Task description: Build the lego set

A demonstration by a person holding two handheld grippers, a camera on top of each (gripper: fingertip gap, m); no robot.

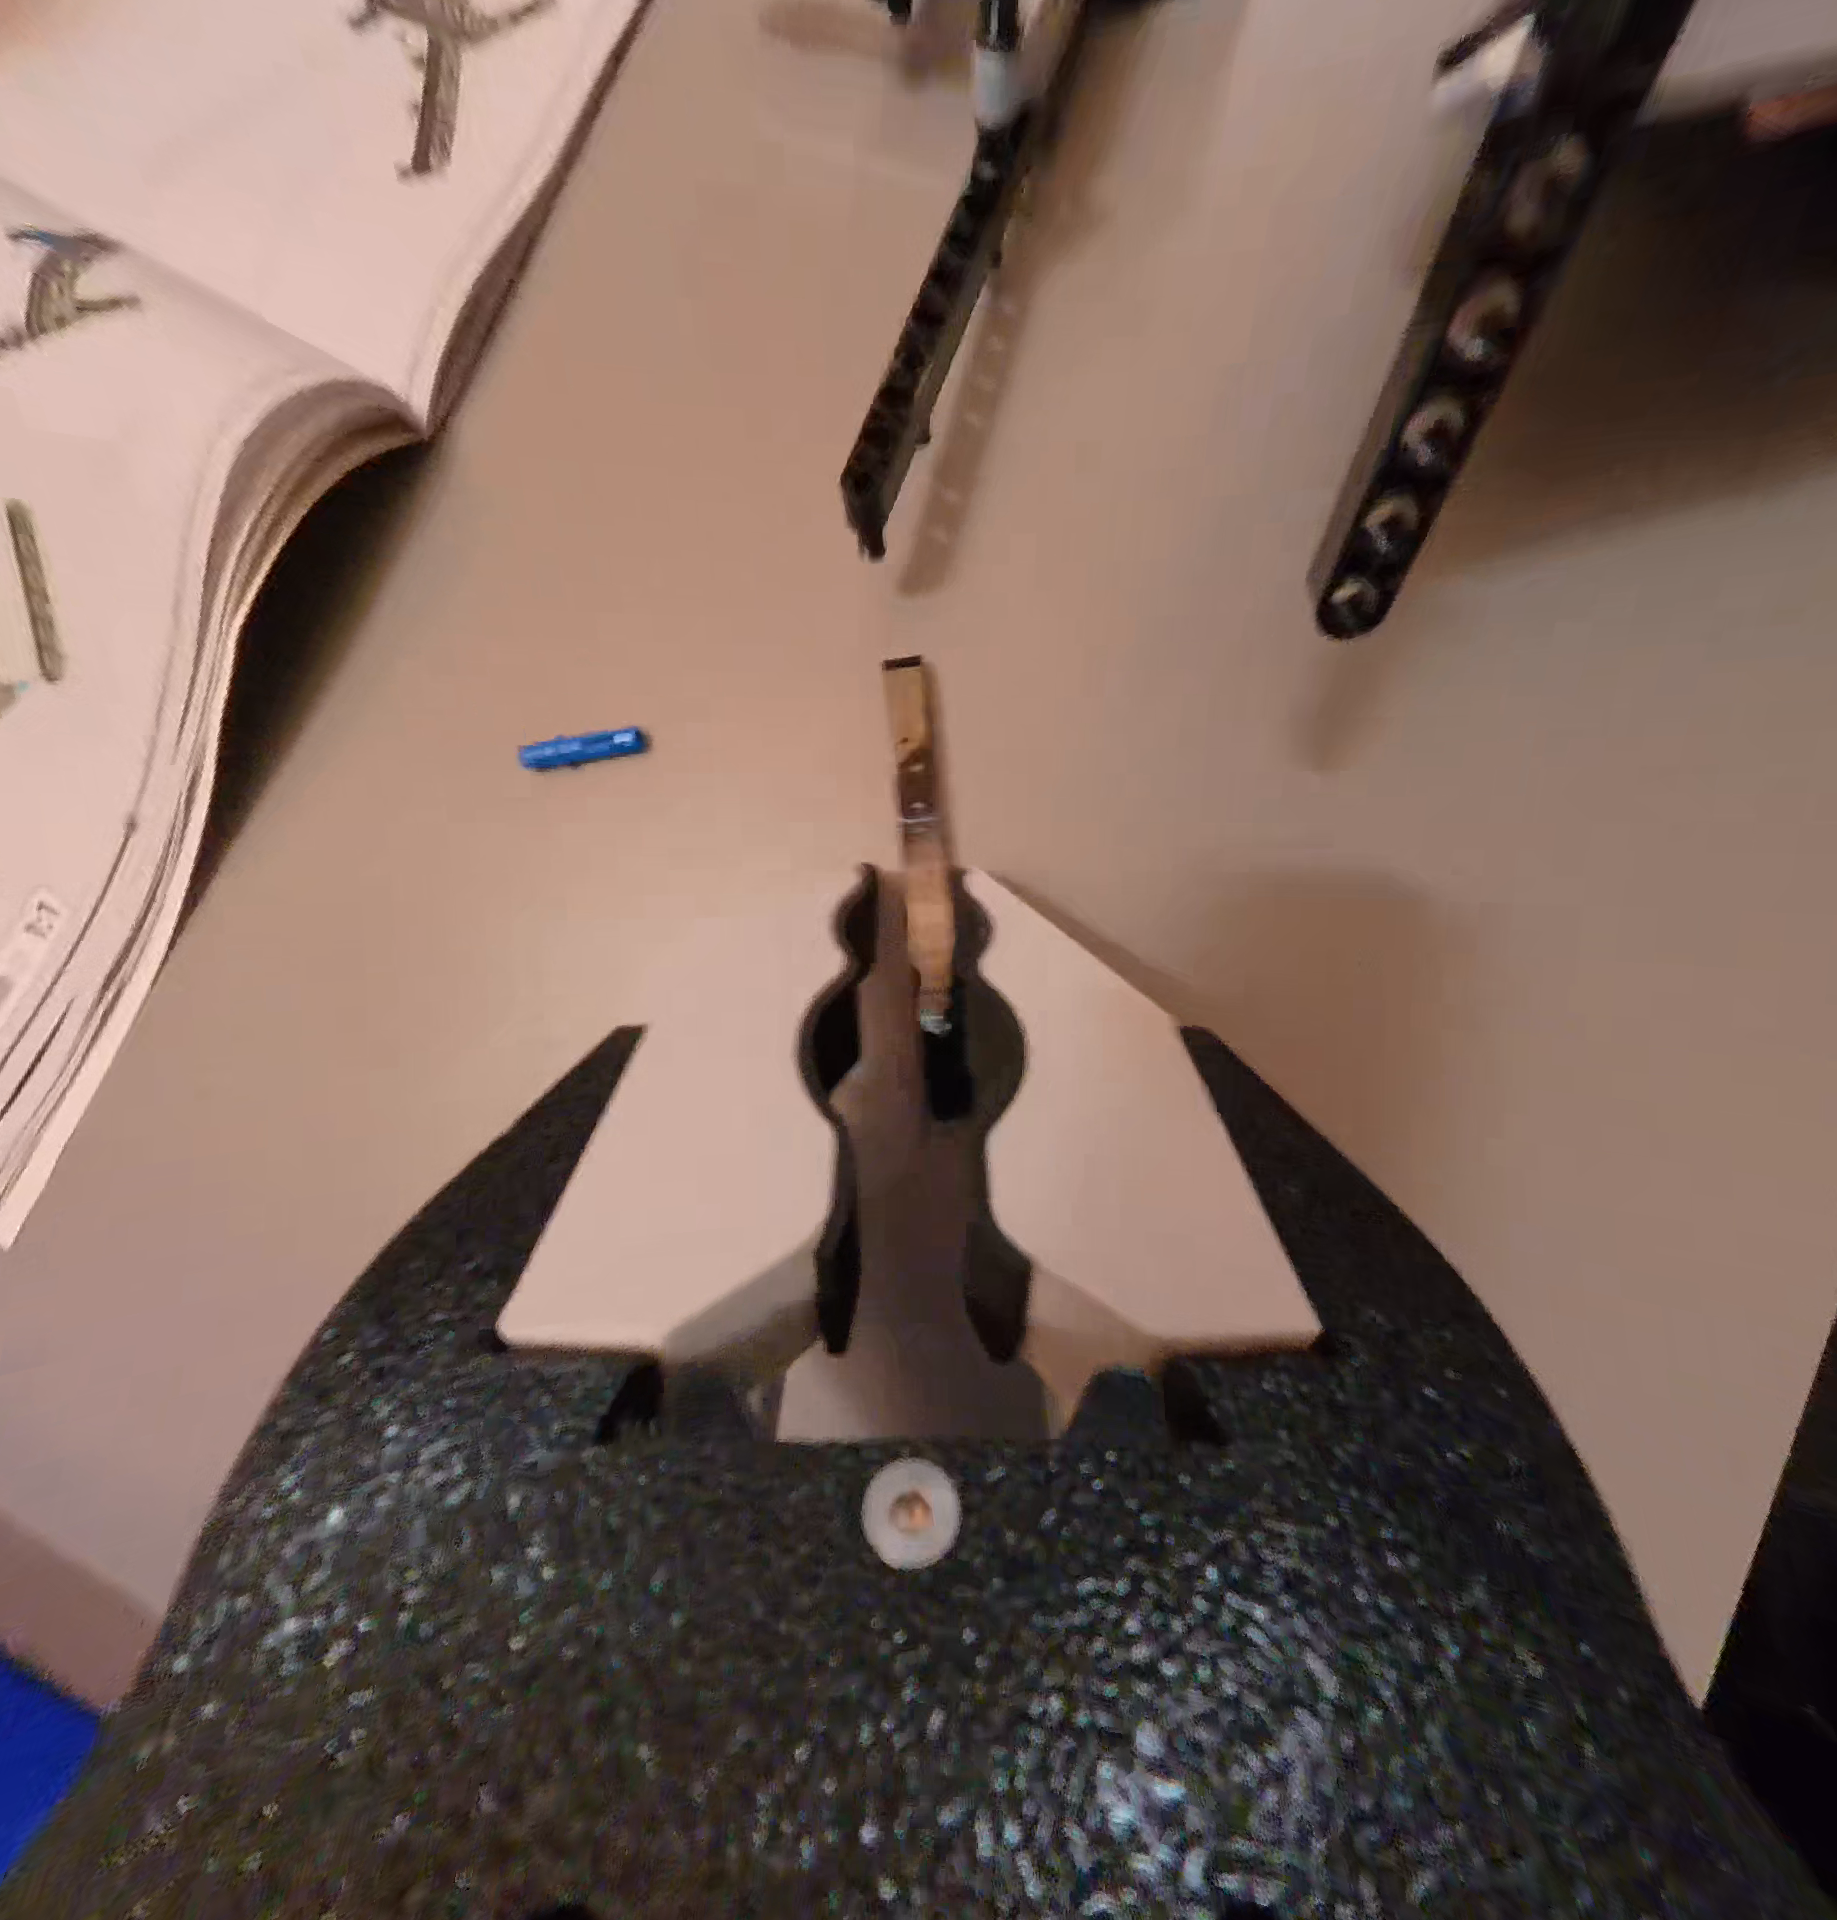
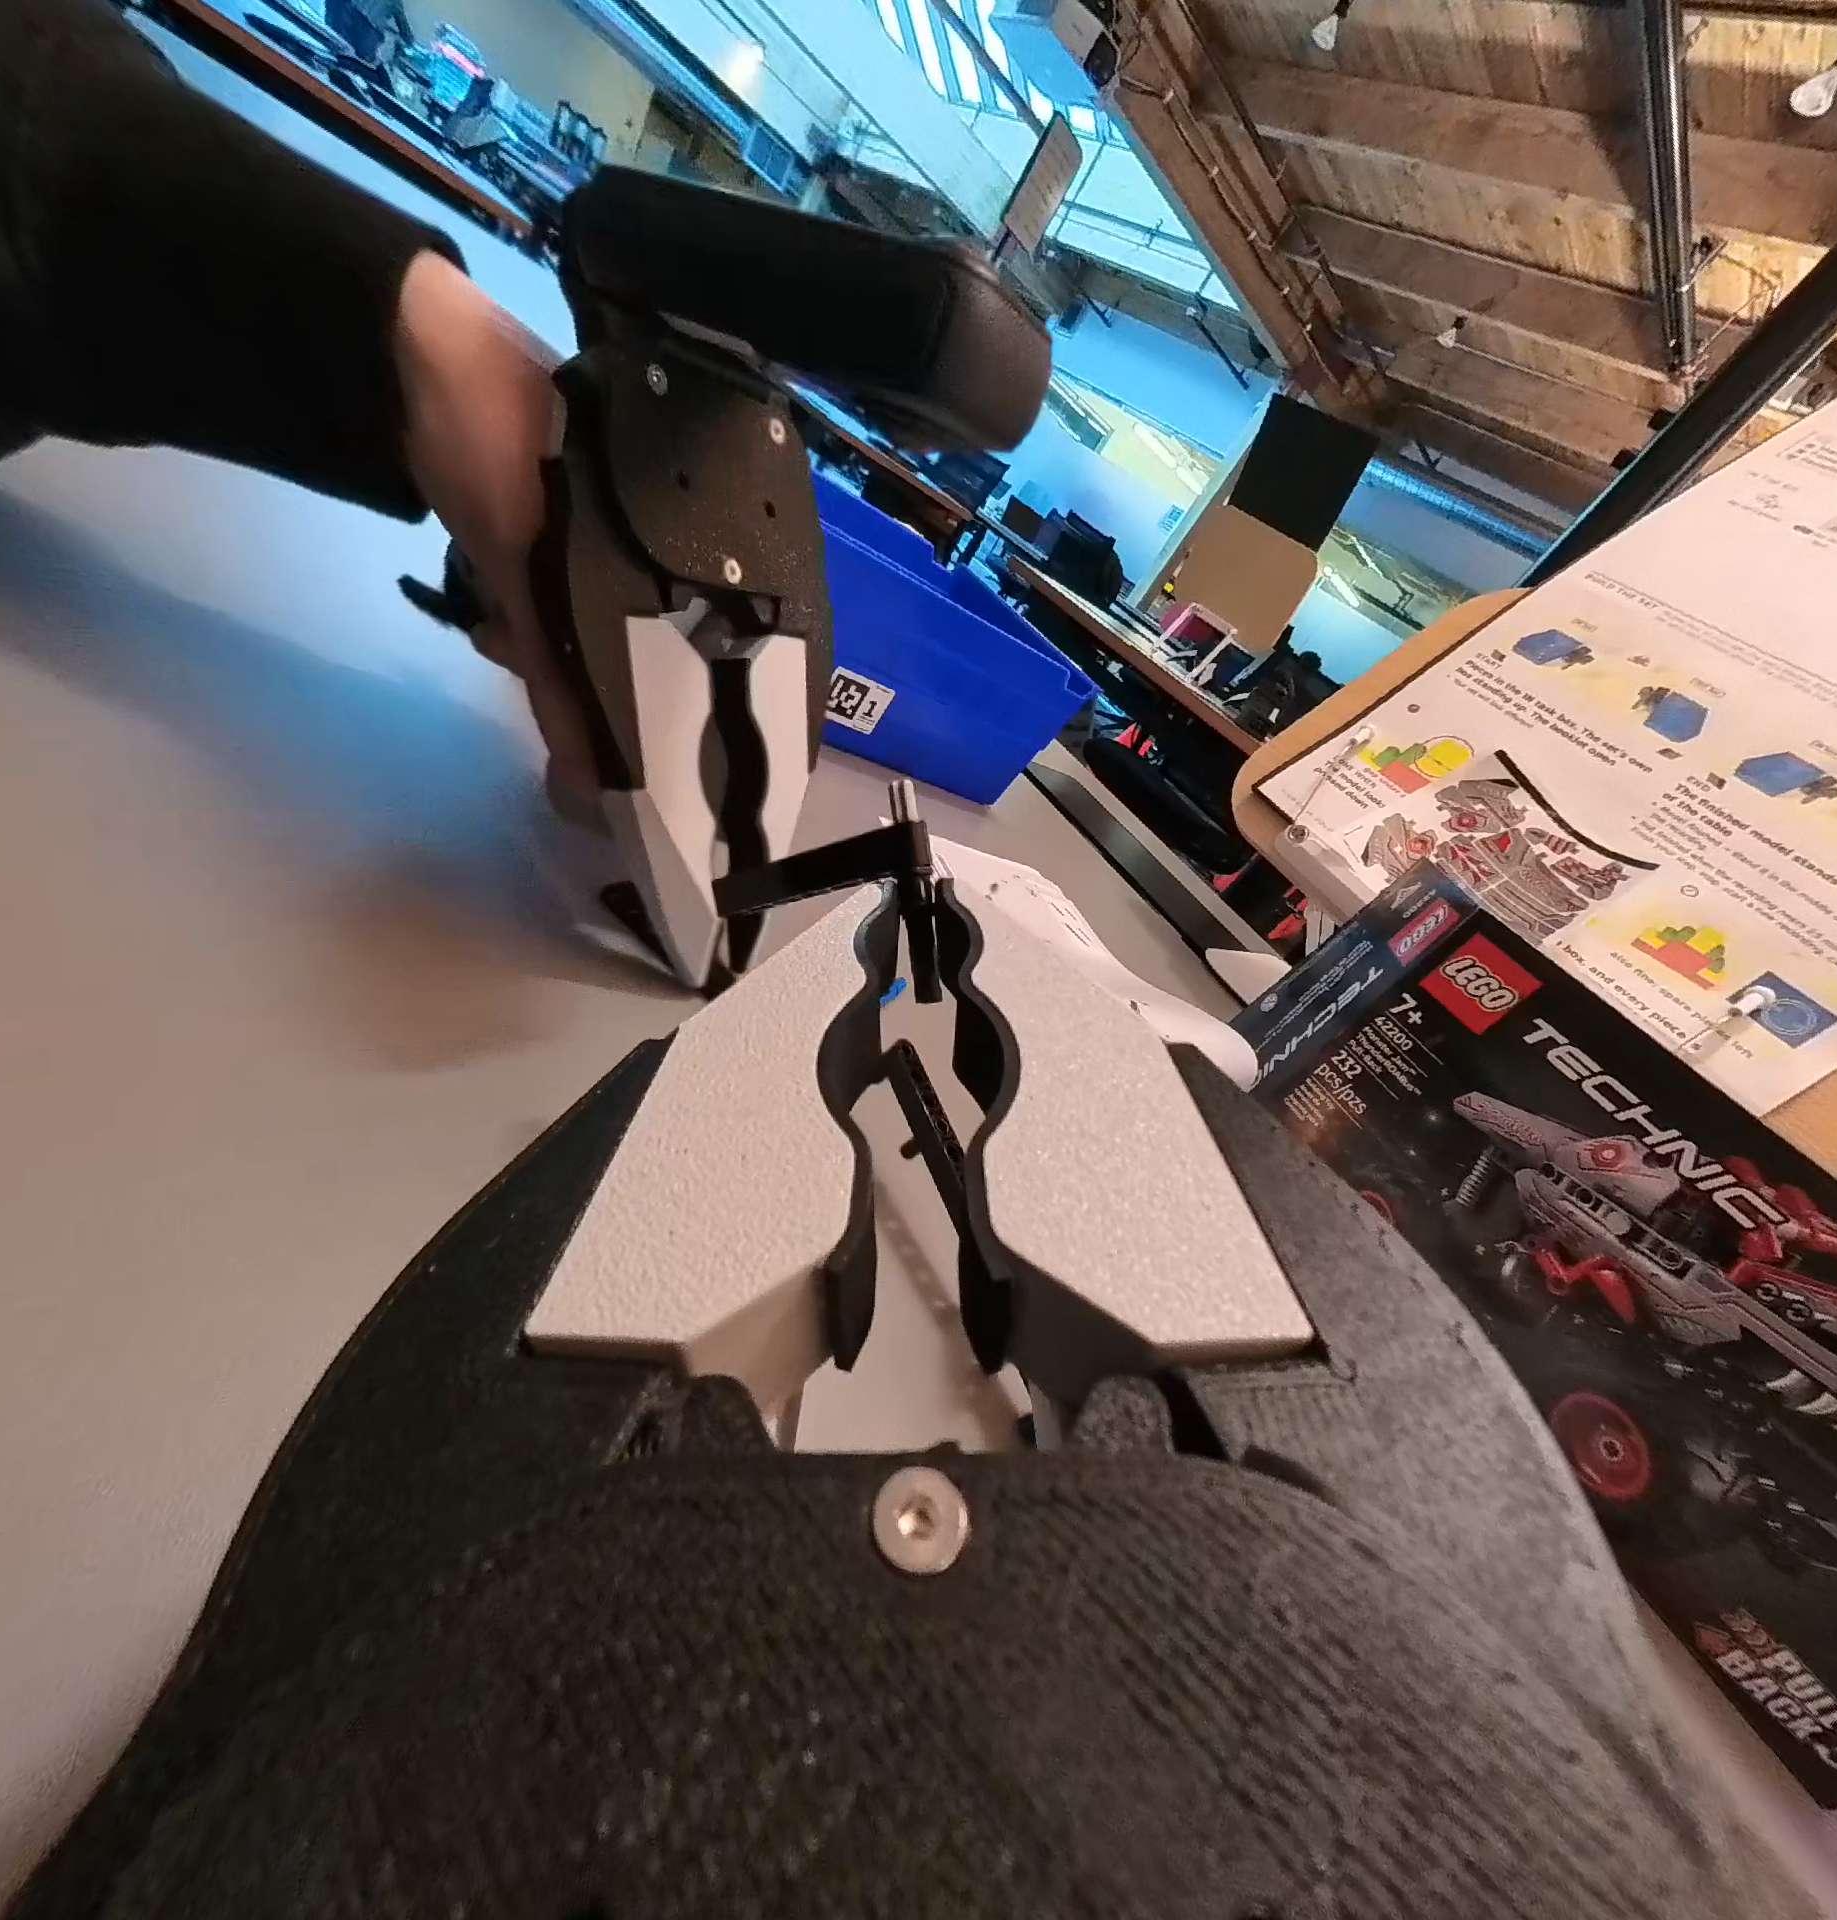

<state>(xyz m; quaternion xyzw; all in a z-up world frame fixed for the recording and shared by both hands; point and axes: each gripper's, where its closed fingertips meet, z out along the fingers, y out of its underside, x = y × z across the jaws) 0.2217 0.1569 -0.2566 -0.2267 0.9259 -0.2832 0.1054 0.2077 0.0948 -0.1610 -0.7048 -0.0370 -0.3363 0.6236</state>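
My left hand-held gripper (image 2: 722, 940) pinches a flat black beam (image 2: 805, 871) pointing sideways at my right hand-held gripper (image 2: 919, 935) (clamped on an upright black pin (image 2: 919, 914)).

Printed writing on set box (image 2: 1579, 1132), instruction sheet (image 2: 1662, 831), blue bin's sticker (image 2: 860, 704)

My left hand-held gripper (image 1: 919, 894) is closed on a thin flat piece (image 1: 916, 758) that projects forward past the fingertips, above the bench (image 1: 1516, 935). A small blue pin (image 1: 581, 749) lies on the bench to the left. An open instruction booklet (image 1: 166, 416) lies at far left. Two black perforated beams (image 1: 940, 312) (image 1: 1454, 353) extend from the top edge, well apart.
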